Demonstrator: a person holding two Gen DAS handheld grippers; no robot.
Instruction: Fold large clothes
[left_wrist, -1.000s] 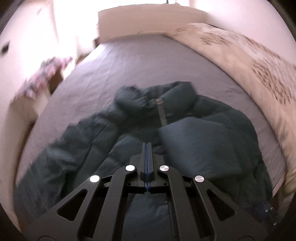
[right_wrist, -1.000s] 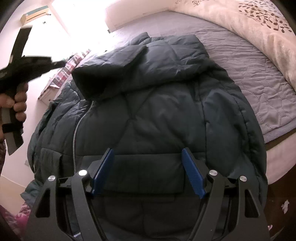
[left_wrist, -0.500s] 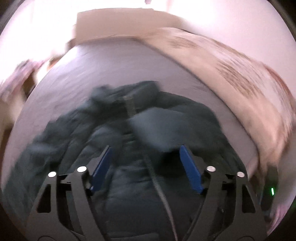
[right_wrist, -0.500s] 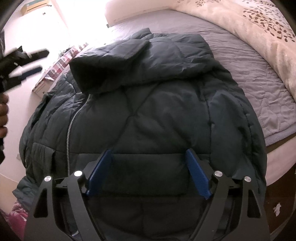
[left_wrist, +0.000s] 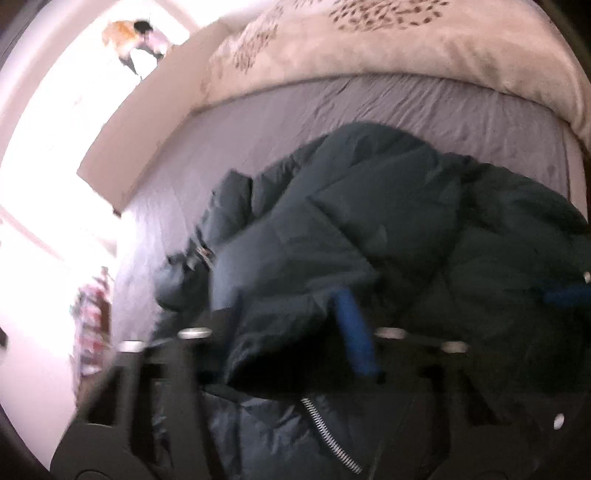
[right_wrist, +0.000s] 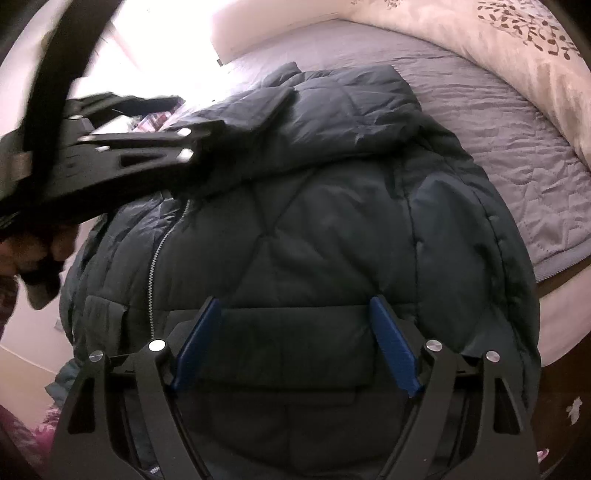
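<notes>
Left wrist view: blurred. Left gripper (left_wrist: 295, 325) jaws closing, fold of dark green quilted jacket (left_wrist: 388, 229) between them; no legible labels.

Right wrist view: right gripper (right_wrist: 295, 347) jaws released, over jacket hem. Jacket lies at bed (right_wrist: 517, 122) near edge, zipper (right_wrist: 157, 258) exposed.

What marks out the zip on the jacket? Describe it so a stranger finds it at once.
Start at the bed with the grey sheet. The dark green padded jacket lies spread over its near edge. The zip runs down the jacket's left part in the right wrist view, below the folded-over flap, a thin line of silvery metal teeth, the only bright thing on the dark cloth.
</notes>
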